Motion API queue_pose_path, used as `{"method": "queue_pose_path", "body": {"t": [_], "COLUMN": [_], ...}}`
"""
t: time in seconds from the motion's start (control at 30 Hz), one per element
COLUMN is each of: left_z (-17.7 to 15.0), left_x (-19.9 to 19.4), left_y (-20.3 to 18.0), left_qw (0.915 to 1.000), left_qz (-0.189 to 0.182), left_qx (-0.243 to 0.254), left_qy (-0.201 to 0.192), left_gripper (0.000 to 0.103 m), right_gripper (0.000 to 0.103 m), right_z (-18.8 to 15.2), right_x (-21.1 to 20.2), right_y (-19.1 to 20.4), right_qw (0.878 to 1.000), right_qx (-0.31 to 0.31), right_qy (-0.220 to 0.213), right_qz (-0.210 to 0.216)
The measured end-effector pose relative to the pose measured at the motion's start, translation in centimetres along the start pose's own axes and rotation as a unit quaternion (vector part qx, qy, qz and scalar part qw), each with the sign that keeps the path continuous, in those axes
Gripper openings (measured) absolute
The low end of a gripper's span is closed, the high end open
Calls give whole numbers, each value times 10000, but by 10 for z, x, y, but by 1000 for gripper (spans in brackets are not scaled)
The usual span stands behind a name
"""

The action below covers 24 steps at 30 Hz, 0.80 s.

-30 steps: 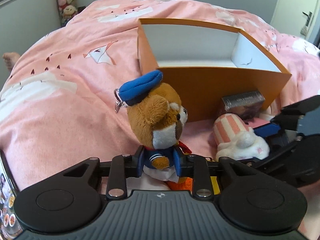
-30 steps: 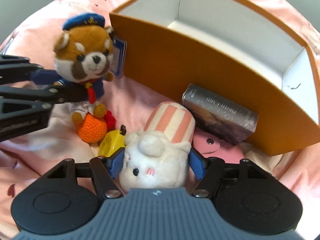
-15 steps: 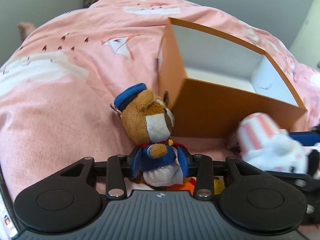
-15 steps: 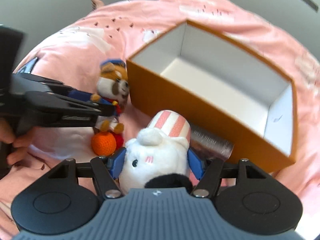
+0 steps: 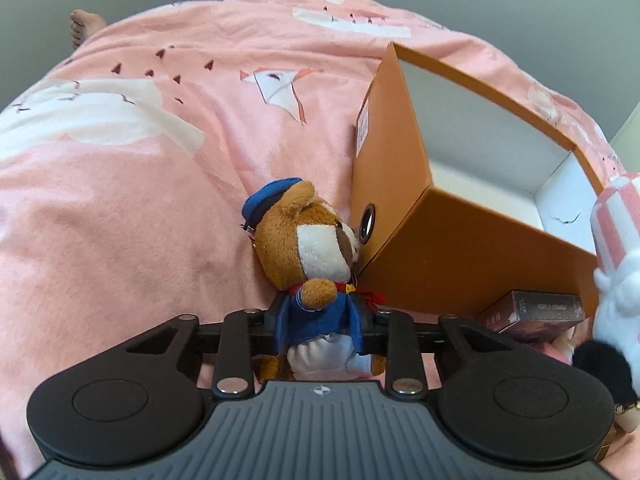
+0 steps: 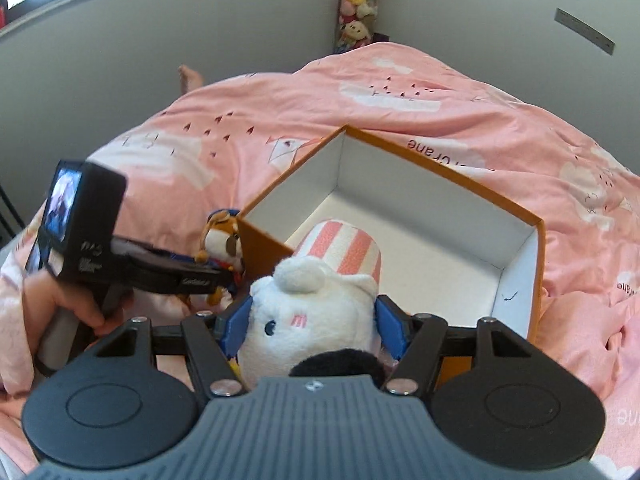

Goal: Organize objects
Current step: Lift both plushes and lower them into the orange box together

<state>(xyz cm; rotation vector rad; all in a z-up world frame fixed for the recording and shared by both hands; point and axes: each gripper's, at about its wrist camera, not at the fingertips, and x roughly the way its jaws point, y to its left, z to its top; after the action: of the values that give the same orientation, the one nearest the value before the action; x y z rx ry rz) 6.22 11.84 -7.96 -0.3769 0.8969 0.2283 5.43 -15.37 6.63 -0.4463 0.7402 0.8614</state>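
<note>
Gripping the brown plush bear in blue sailor clothes (image 5: 312,248) by its torso, the left gripper (image 5: 320,322) holds it low beside the open orange cardboard box (image 5: 404,184); it could snag that corner. Opposite, the right gripper (image 6: 314,322) clamps the white plush with pink-striped hat (image 6: 316,300) above the near rim, with roomy white interior beyond.

Upside-down lettering reading "Crane" is printed on the pink bedspread (image 6: 460,120) behind the orange box's (image 6: 538,272) far wall in the right wrist view, centre right; a partial "ane" repeats at right. The label on the box's side in the left wrist view and the dark case's (image 5: 536,312) silver lettering are illegible.
</note>
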Motion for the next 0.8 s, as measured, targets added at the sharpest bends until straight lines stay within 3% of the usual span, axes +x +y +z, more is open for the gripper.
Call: {"method": "queue_pose_path", "body": {"t": [0.27, 0.4, 0.5, 0.8], "left_z": [0, 7, 19, 58], "left_x": [-58, -89, -107, -105], "left_y": [-6, -18, -28, -76], "left_qw": [9975, 9907, 9846, 9739], "left_qz": [-117, -47, -203, -767], "left_qx": [-3, 204, 314, 872], "left_qy": [-701, -1347, -1709, -1952], "left_gripper": [32, 31, 30, 30], "right_gripper": [67, 67, 67, 67], "right_z": [6, 14, 23, 49], "right_x": [3, -2, -4, 4], "right_y": [-20, -29, -34, -49], "right_qw": [9995, 9987, 9980, 9951], "right_qx": [256, 343, 374, 331], "right_qy": [-178, -369, -507, -884], "right_qz": [-86, -55, -33, -279]}}
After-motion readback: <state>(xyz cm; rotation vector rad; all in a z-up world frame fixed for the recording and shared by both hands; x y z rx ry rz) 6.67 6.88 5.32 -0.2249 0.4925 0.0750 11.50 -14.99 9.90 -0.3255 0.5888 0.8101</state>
